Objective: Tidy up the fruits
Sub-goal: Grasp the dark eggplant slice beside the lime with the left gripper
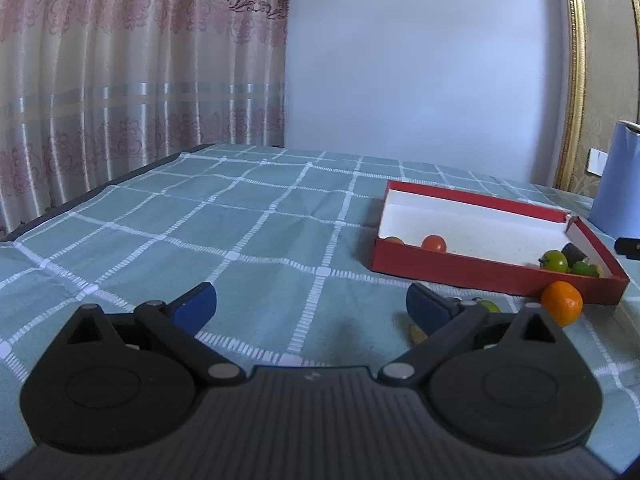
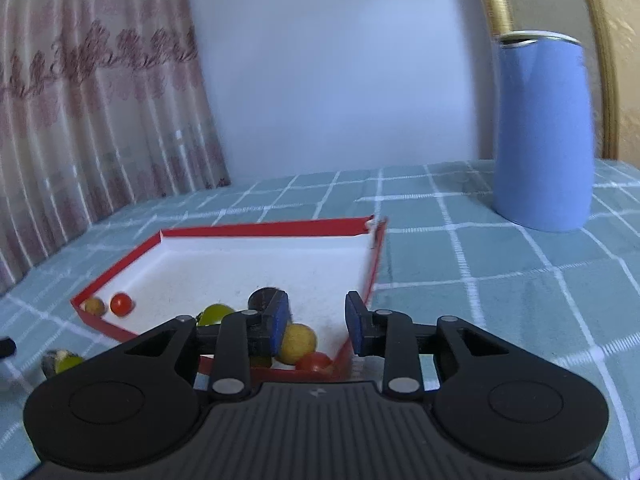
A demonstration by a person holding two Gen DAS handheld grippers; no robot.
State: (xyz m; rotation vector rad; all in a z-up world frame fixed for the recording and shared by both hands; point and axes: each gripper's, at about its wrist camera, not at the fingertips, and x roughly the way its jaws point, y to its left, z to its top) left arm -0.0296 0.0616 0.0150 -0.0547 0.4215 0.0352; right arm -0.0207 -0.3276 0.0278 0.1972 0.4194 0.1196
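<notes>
- Right wrist view: your right gripper [image 2: 317, 322] hangs over the red box's [image 2: 256, 229] near corner, jaws slightly parted with nothing between them, above a yellow fruit [image 2: 298, 342] and tomato [image 2: 314, 361].
- Your left gripper [image 1: 311, 307] waits wide open and empty over the table [image 1: 240, 232] (likely next for the orange [image 1: 561, 302], which sits outside the box).

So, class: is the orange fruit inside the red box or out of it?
Out. The orange fruit sits on the checked tablecloth, just outside the red box, against its near wall.
</notes>
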